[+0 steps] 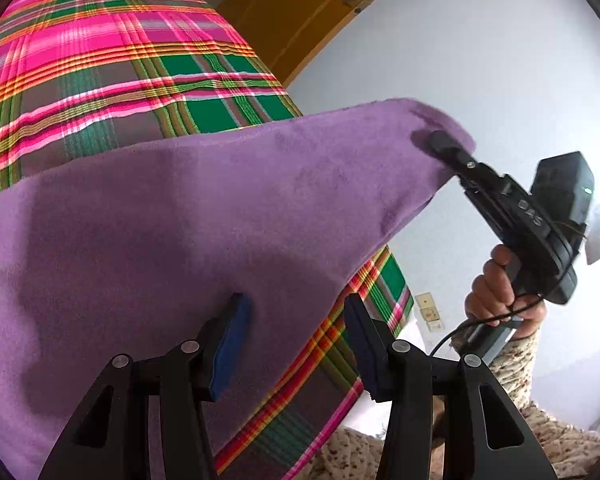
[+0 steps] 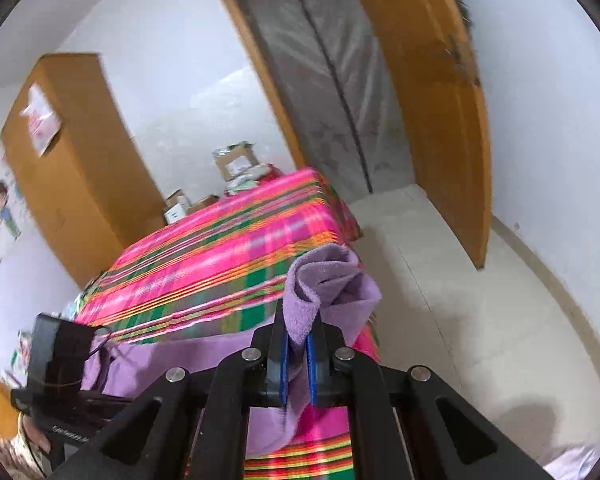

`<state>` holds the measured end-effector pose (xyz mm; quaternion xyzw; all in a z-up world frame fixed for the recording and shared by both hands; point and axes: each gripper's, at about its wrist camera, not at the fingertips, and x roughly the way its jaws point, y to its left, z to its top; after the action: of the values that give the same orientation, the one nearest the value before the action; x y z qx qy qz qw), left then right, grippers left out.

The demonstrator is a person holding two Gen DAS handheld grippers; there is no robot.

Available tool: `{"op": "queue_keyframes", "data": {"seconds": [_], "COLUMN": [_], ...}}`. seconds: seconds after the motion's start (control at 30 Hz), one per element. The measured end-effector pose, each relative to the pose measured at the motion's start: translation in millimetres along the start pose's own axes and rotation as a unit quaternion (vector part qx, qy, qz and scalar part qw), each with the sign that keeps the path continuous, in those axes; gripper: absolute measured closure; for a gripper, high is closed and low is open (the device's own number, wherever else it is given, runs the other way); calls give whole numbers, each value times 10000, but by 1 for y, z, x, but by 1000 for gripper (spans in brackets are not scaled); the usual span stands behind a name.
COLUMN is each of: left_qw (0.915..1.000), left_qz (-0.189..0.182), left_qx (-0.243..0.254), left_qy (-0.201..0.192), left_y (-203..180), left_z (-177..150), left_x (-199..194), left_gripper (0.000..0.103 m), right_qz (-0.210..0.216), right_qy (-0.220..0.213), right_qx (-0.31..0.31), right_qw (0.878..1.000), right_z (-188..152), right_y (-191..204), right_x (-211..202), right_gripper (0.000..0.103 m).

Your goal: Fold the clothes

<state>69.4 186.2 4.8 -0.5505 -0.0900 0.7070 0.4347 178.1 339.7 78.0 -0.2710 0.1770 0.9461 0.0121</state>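
While right gripper [image 2: 296, 360] clamps soft purple fleece cloth [image 1: 172, 208] corner, spread left gripper [image 1: 296, 344] nearest free edge.

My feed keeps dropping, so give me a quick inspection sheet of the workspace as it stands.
Surface: plaid cover over the bed or table; which, I cannot tell.
Job's things: purple cloth, one corner lifted.
Clutter: boxes at the far end.
Grippers: right claw shut on the cloth corner; left claw open, one finger against the cloth.
Cables: black cable below the hand.
Surroundings: wooden door, wardrobe, white walls, pale floor.
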Motion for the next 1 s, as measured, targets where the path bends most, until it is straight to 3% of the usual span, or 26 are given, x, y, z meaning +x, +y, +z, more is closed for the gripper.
{"op": "queue_keyframes", "data": {"seconds": [0.13,0.4,0.57,1.0], "left_qw": [9999,9974,9941,9875], "left_qz": [-42,-170,-179,2], "left_qx": [-62,-250,-402,-699], "left_qy": [-74,-651,-988,-1412], "left_y": [3,16,31,62], "left_z": [-1,-1,-5,-17], "left_x": [-8,-52,-85,-119], "left_gripper": [51,51,51,51], "right_qz": [181,556,741,923], "right_qy": [5,157,335,781], "right_qx": [-399,-944,-1151,-1600], "right_qw": [9990,9939,9900,9797], "right_z": [3,-5,-15,-51], "right_y": [32,90,111,157], "right_x": [1,17,28,55], "right_gripper": [96,96,96,96]}}
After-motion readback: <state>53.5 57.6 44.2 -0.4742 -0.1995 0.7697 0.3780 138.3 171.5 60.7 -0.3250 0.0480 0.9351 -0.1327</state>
